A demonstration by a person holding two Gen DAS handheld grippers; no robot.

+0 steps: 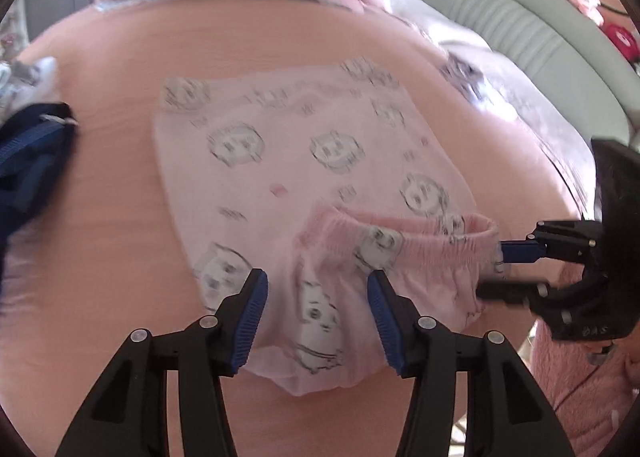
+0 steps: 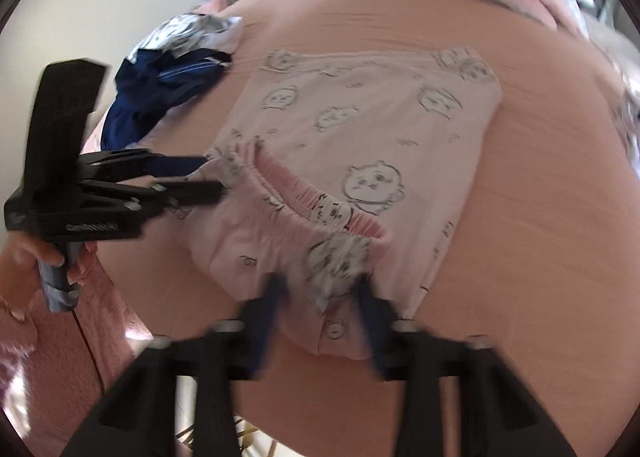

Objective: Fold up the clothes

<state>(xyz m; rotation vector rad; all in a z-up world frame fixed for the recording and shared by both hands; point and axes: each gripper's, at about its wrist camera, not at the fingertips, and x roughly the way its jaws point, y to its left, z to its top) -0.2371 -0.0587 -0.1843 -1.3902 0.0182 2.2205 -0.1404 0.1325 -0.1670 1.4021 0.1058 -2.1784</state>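
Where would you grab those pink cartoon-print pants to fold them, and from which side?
Grip the pink pants by the gathered elastic waistband, one gripper at each end, coming in from the near edge of the bed. The band is thick and stands up in a ridge, so jaws can pinch it, while the flat legs beyond offer little to catch.

I see pink pants [image 1: 304,185] with little bear faces lying flat on the bed, the stretchy waistband [image 1: 404,233] folded over at the near end.
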